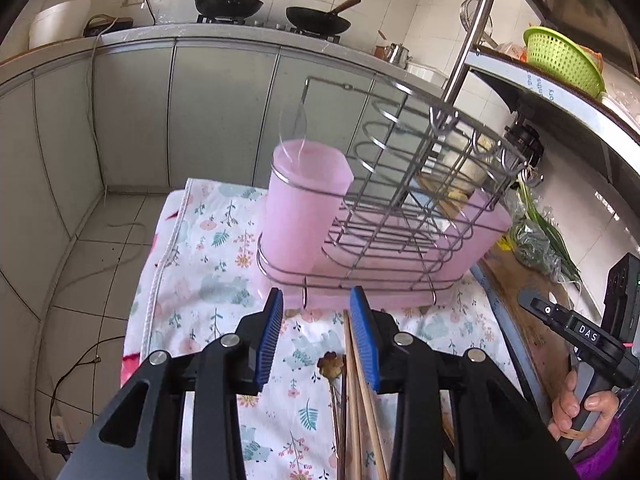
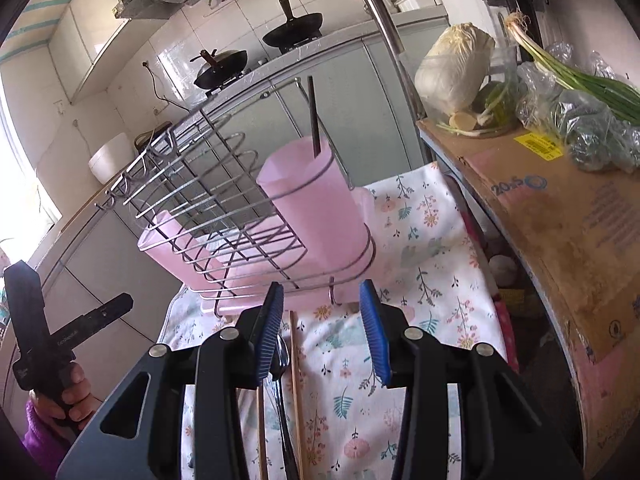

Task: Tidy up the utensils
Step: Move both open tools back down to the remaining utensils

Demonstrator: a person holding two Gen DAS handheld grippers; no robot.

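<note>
A wire utensil rack (image 1: 404, 184) with a pink cup (image 1: 304, 200) and a pink tray stands on the floral cloth (image 1: 200, 264). A clear spoon (image 1: 294, 128) sticks up from the cup. Wooden chopsticks (image 1: 360, 400) and a small ornate spoon (image 1: 332, 364) lie on the cloth under my left gripper (image 1: 316, 336), which is open and empty. In the right wrist view the rack (image 2: 208, 208) and cup (image 2: 320, 208) hold a dark utensil (image 2: 314, 120). My right gripper (image 2: 322, 332) is open and empty above chopsticks (image 2: 296, 384) and a metal spoon (image 2: 280, 360).
A kitchen counter with two woks (image 1: 228, 0) runs behind. A metal shelf with a green basket (image 1: 560, 60) stands at the right. A cardboard box (image 2: 552, 208) with cabbage (image 2: 452, 68) and green onions (image 2: 580, 76) is beside the cloth. Cables lie on the tiled floor (image 1: 92, 264).
</note>
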